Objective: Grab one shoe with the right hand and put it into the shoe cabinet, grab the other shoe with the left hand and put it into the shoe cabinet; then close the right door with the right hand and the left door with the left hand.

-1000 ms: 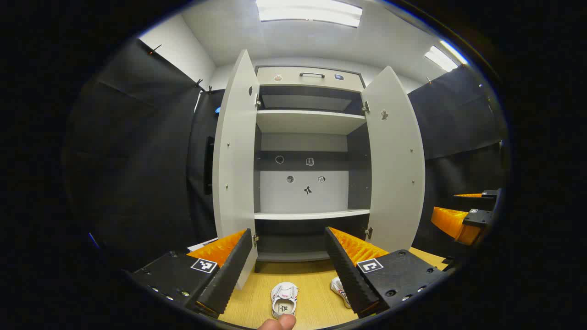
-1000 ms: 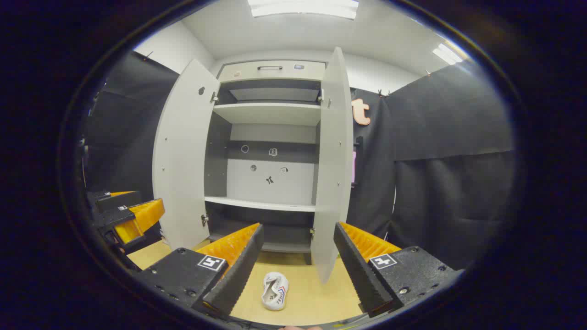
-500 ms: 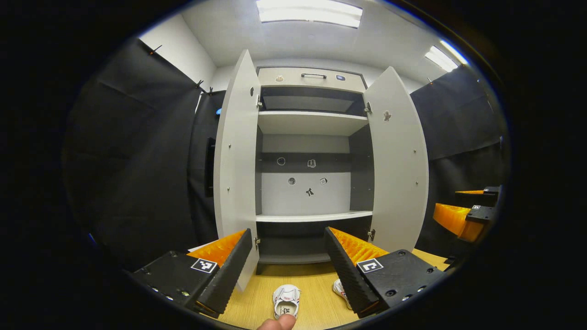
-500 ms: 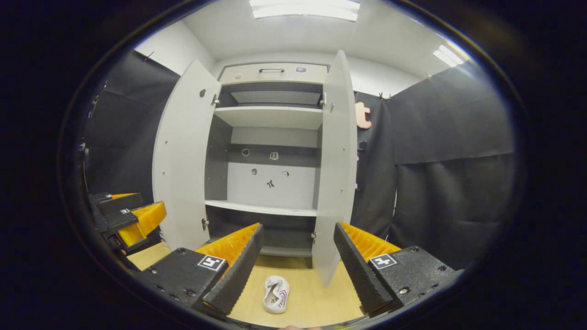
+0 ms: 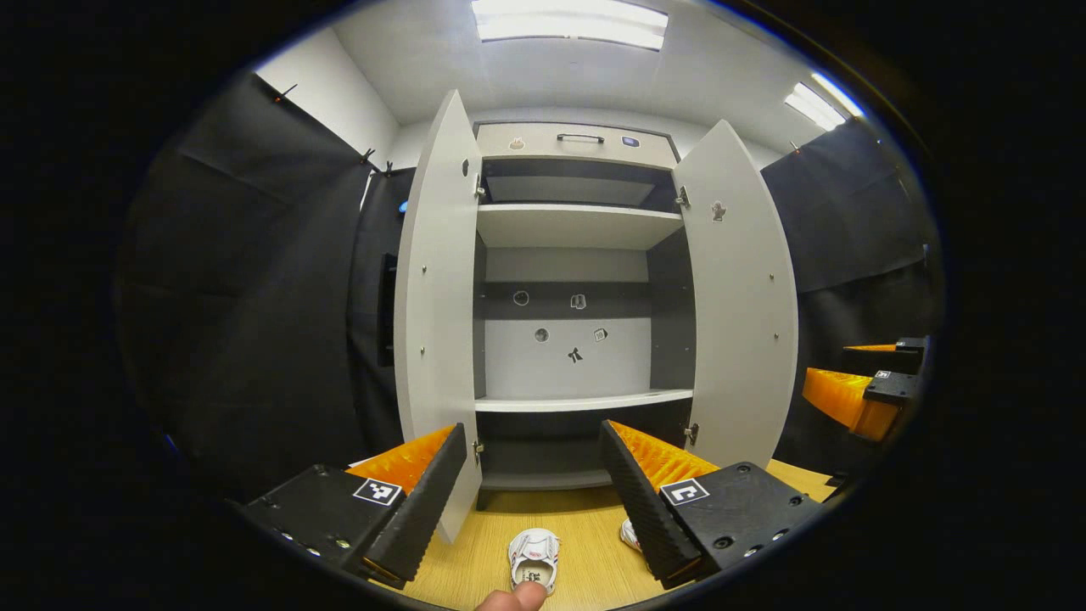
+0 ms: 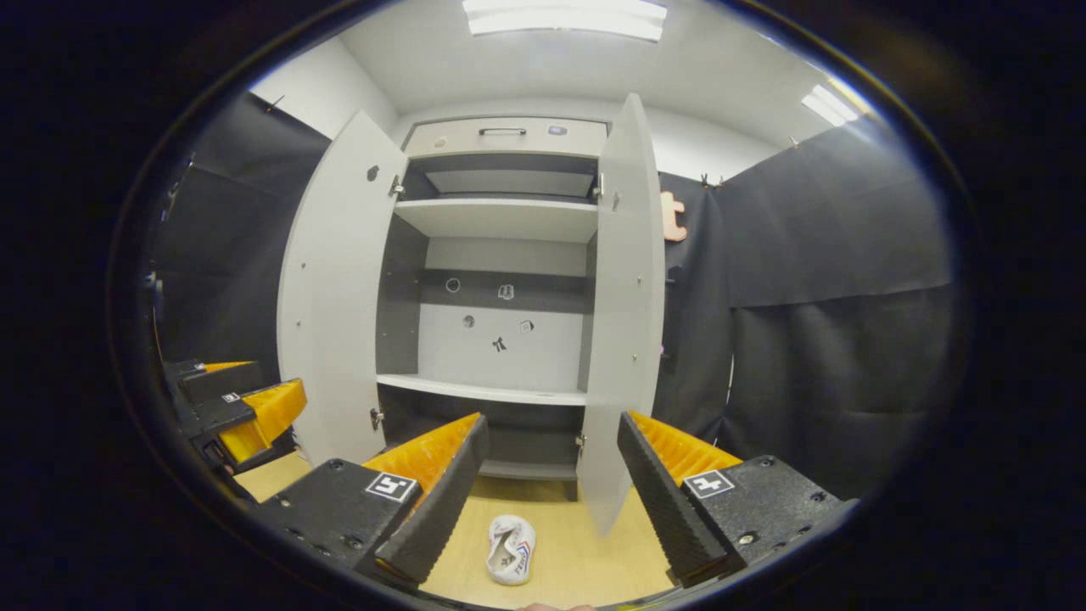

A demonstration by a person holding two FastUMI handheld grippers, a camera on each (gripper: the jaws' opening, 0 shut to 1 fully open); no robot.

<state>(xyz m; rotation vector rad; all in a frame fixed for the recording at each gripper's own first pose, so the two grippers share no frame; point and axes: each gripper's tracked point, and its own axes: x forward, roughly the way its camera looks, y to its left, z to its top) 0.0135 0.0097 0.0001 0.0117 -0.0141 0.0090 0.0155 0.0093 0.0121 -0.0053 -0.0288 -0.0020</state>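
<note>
A grey shoe cabinet [image 5: 577, 229] [image 6: 501, 216] stands ahead with both doors swung open and bare shelves. Two small white shoes lie on the wooden floor in front of it. In the left gripper view one shoe [image 5: 533, 556] lies between my fingers' line and the other shoe [image 5: 629, 535] peeks out beside the right finger. In the right gripper view a shoe [image 6: 511, 550] lies on its side below the gripper. My left gripper [image 5: 533, 488] is open, well above the shoes. My right gripper [image 6: 551, 488] is open too, holding nothing.
The left door [image 5: 433, 322] and right door [image 5: 738, 314] jut out towards me. The other gripper shows at the right edge [image 5: 857, 399] and at the left edge [image 6: 237, 407]. A fingertip [image 5: 513, 598] shows at the bottom. Wooden floor [image 6: 577, 552] lies before the cabinet.
Both views have shifted slightly; the shoes sit a little lower in frame and the cabinet a little nearer. Both grippers stay open and empty.
</note>
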